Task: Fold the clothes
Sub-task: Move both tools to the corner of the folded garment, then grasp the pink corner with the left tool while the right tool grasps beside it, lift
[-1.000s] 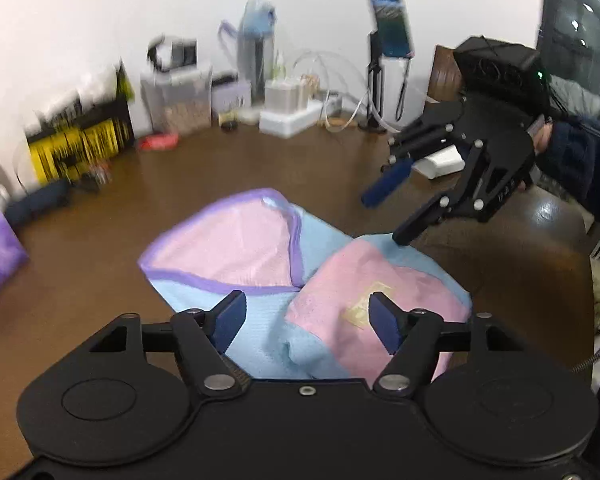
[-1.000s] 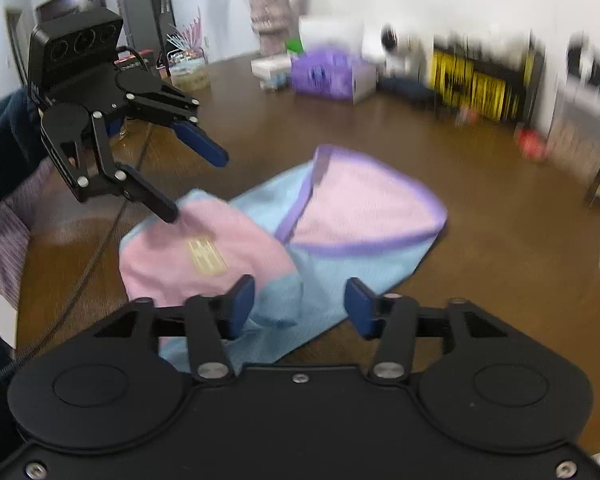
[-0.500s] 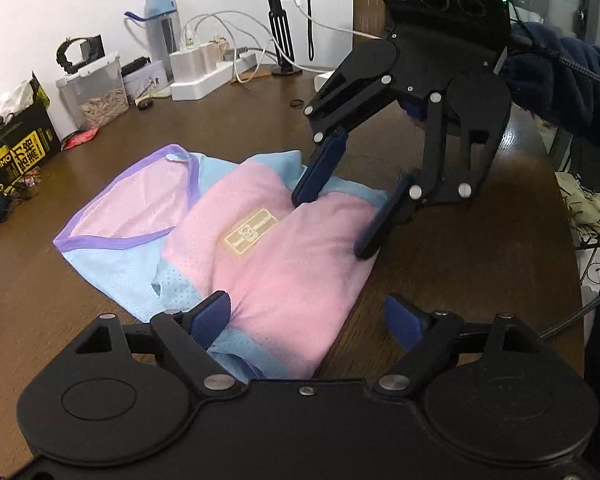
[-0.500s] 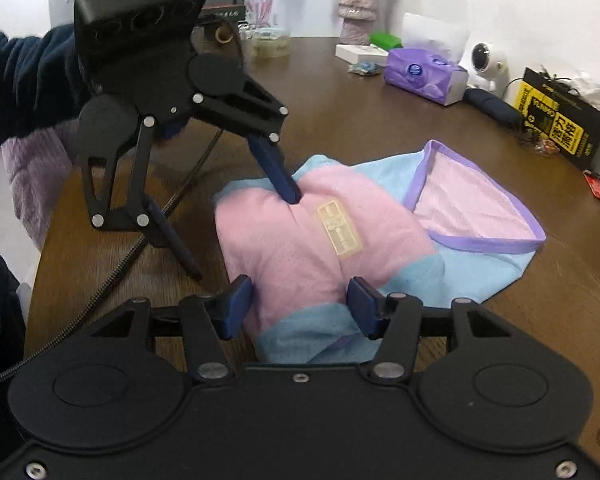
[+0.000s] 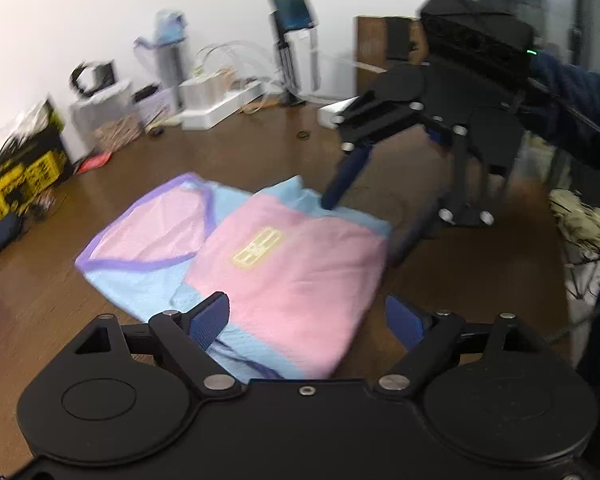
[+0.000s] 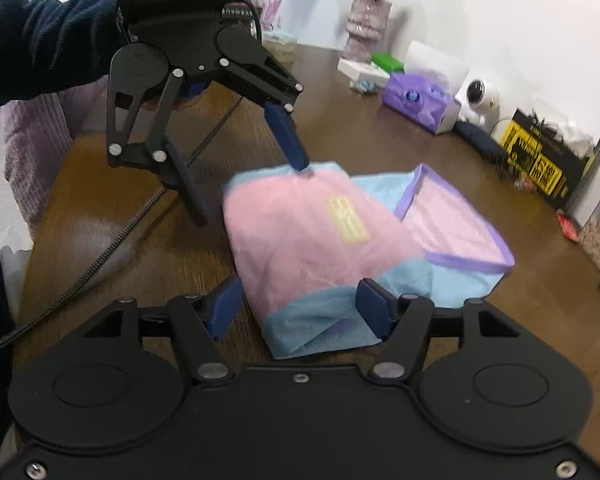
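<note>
I see the folded pink-and-blue garment [image 5: 288, 264] lying on the brown table [image 5: 260, 156]. Left gripper [image 5: 306, 318] hangs jaws wide over its near edge. Right gripper [image 6: 300, 308], jaws wide, straddles the opposite corner, gripping nothing.

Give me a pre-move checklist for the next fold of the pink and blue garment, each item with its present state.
1. Left tool open: ok.
2. Right tool open: ok.
3. Pink and blue garment lying on the table, gripped by neither tool: ok.
4. Pink panel folded over the blue layer, yellow label facing up: ok.
5. Purple-trimmed flap folded in: not ok, it lies spread out.
6. Cable away from the garment: ok.
</note>
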A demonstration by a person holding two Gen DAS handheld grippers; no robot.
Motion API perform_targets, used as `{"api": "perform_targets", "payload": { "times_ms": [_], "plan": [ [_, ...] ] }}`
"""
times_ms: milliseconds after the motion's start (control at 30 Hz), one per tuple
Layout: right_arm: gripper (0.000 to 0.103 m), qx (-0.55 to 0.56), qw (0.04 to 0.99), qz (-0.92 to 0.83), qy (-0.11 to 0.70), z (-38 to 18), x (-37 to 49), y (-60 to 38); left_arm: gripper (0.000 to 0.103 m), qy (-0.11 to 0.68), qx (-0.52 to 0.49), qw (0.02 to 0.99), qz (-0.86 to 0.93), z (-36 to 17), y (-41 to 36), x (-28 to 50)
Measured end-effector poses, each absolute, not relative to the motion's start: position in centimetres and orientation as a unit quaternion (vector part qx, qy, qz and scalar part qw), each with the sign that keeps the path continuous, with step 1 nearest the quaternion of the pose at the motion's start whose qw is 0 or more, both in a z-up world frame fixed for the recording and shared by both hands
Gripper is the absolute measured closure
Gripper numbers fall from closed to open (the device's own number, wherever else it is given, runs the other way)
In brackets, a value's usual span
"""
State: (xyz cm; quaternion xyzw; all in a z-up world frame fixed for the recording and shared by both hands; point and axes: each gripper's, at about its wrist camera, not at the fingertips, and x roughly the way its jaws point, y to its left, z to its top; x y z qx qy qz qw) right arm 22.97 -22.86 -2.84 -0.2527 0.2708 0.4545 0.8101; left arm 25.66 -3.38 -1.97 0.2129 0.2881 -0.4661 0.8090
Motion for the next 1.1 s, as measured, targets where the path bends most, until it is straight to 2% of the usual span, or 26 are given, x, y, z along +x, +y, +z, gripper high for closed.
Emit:
{"api": "perform_targets", "payload": {
  "times_ms": [133, 267, 333, 367, 467, 633, 733, 767, 833, 900, 933, 967, 1100],
  "plan": [
    [0.034, -0.203, 0.823, 0.466, 0.254, -0.8, 23.4, -24.3, 0.017, 0.266, 0.104, 0.856, -0.431, 1.6, 0.2, 29.1],
    [0.035, -0.106, 0.856, 0.442, 0.247, 1.4, 27.2, -26.7, 0.016, 0.307, 0.006, 0.886, -0.347, 3.2, 2.7, 35.5],
    [0.045, -0.026, 0.882, 0.381, 0.276, 1.9, 32.5, -28.3, 0.019, 0.327, 0.005, 0.903, -0.281, 2.7, 2.4, 38.7],
    [0.053, -0.007, 0.888, 0.357, 0.291, 1.7, 34.6, -28.6, 0.022, 0.336, 0.008, 0.906, -0.257, 2.4, 2.3, 39.9],
    [0.058, 0.005, 0.891, 0.308, 0.333, 0.1, 39.1, -28.3, 0.035, 0.371, 0.018, 0.904, -0.212, 1.1, 2.0, 43.0],
    [0.065, 0.008, 0.887, 0.277, 0.369, -2.1, 42.6, -26.8, 0.043, 0.414, 0.002, 0.893, -0.175, -1.3, 2.2, 45.9],
    [0.079, -0.008, 0.885, 0.27, 0.38, -3.3, 43.6, -26.2, 0.044, 0.422, 0.002, 0.888, -0.181, -1.9, 2.1, 46.3],
    [0.092, -0.011, 0.885, 0.269, 0.381, -3.4, 43.6, -26.1, 0.045, 0.424, 0.003, 0.887, -0.184, -2.0, 2.2, 46.4],
    [0.095, -0.016, 0.885, 0.266, 0.383, -3.7, 43.8, -26.1, 0.046, 0.425, 0.004, 0.885, -0.188, -2.2, 2.2, 46.7],
    [0.098, -0.022, 0.884, 0.264, 0.385, -3.8, 43.5, -26.2, 0.065, 0.424, 0.011, 0.886, -0.189, -2.3, 2.0, 46.7],
    [0.098, -0.025, 0.884, 0.264, 0.386, -3.8, 43.3, -26.2, 0.081, 0.423, 0.02, 0.887, -0.187, -2.4, 1.8, 46.8],
    [0.099, -0.027, 0.884, 0.263, 0.386, -3.9, 43.4, -26.0, 0.093, 0.424, 0.028, 0.886, -0.186, -2.4, 1.6, 46.9],
    [0.099, -0.031, 0.886, 0.259, 0.384, -3.9, 43.4, -25.6, 0.1, 0.424, 0.034, 0.885, -0.191, -2.5, 1.3, 46.6]
  ]
}}
